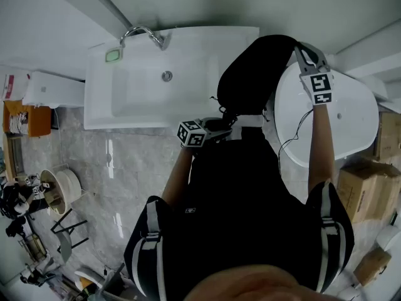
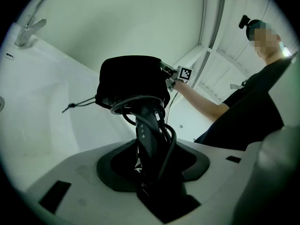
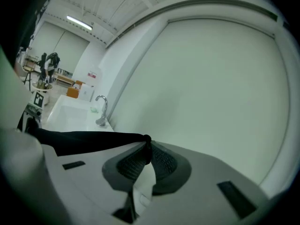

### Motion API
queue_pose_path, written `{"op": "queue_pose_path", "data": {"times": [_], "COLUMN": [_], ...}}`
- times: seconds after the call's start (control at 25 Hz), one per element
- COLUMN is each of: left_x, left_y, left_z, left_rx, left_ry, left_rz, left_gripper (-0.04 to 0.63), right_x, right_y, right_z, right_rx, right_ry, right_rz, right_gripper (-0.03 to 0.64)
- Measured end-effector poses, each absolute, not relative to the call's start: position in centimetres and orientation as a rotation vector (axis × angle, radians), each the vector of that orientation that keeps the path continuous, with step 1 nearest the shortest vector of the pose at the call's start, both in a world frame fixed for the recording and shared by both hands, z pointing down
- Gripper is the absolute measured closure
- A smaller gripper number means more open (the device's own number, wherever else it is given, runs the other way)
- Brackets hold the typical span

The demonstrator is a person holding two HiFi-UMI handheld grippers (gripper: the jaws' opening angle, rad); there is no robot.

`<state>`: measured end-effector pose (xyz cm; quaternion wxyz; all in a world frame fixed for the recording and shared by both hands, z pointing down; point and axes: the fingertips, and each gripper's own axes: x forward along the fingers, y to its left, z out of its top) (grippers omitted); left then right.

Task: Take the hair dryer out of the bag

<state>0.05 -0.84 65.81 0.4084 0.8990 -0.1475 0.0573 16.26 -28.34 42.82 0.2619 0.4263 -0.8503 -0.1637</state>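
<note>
Jaws of the left gripper (image 2: 149, 165) are clamped on the handle of the dryer (image 2: 146, 125), with a loop of its cord (image 2: 169, 144) caught beside the handle. The handle sticks out of the mouth of the bag (image 2: 131, 76); the dryer's head is inside the black cloth and cannot be seen. A drawstring (image 2: 77, 104) dangles from the bag's left side. The right gripper (image 3: 143, 156) has its jaws together on a thin edge of the bag, whose fabric runs off left and is cut off by the gripper's body. In the head view the bag (image 1: 250, 74) hangs between both grippers, near the sink (image 1: 138, 86) and tap (image 1: 141, 33); the dryer is hidden there behind bag and torso.
</note>
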Motion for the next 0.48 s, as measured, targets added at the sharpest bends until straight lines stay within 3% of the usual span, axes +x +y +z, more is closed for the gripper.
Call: {"op": "queue_pose_path", "data": {"times": [0.32,0.48], "left_x": [-1.2,-2.4], "left_y": [-1.7,-2.4], "left_z": [65.6,65.5], "left_rx": [2.256,2.253], "left_ry": [-0.414,-0.463], "left_rz": [0.134,0.123], "left_gripper": [0.397,0.397], "right_x": [18.9,14.9], "right_y": [-28.0,-24.5], "right_z": [35.3,38.8], "right_rx": [1.477,1.263], "right_ry": [-2.496,-2.603], "right_rz": [-0.429,-0.345], "right_gripper": [0.540,0.540]}}
